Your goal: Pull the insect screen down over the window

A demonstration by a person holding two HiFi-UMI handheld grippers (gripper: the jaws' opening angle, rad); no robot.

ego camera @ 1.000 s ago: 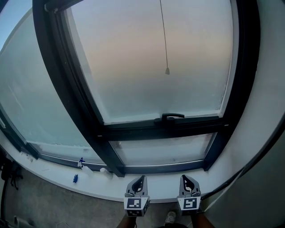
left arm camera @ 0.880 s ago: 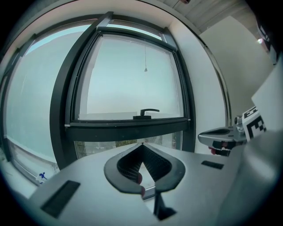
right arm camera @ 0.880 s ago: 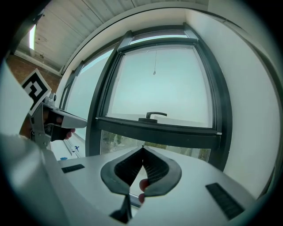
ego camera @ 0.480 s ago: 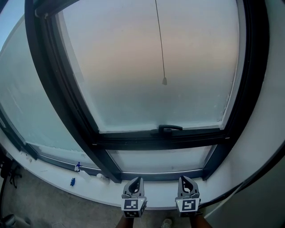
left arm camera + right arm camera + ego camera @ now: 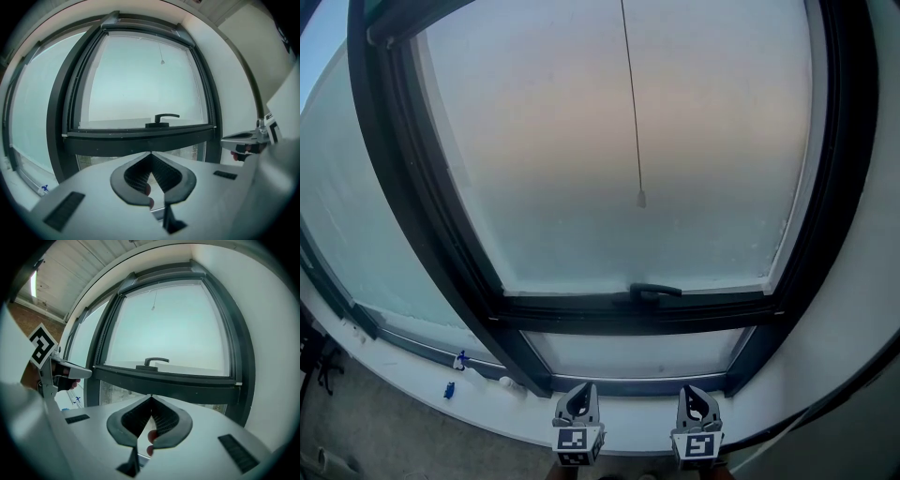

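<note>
A dark-framed window (image 5: 422,225) fills the head view, with a black handle (image 5: 654,291) on its lower bar. A thin pull cord (image 5: 630,103) hangs in front of the pane and ends in a small toggle (image 5: 641,199). The toggle (image 5: 162,62) also shows high up in the left gripper view, and as a small toggle (image 5: 153,308) in the right gripper view. My left gripper (image 5: 578,390) and right gripper (image 5: 696,393) are side by side low in front of the sill, both shut and empty, far below the toggle.
A white sill (image 5: 487,408) runs under the window, with small blue objects (image 5: 450,388) on its left part. A second pane (image 5: 347,216) lies to the left. A white wall (image 5: 862,309) borders the frame on the right.
The head view has tilted upward: window, handle and toggle have slid down in the picture. Both grippers stay shut and sit slightly lower in view.
</note>
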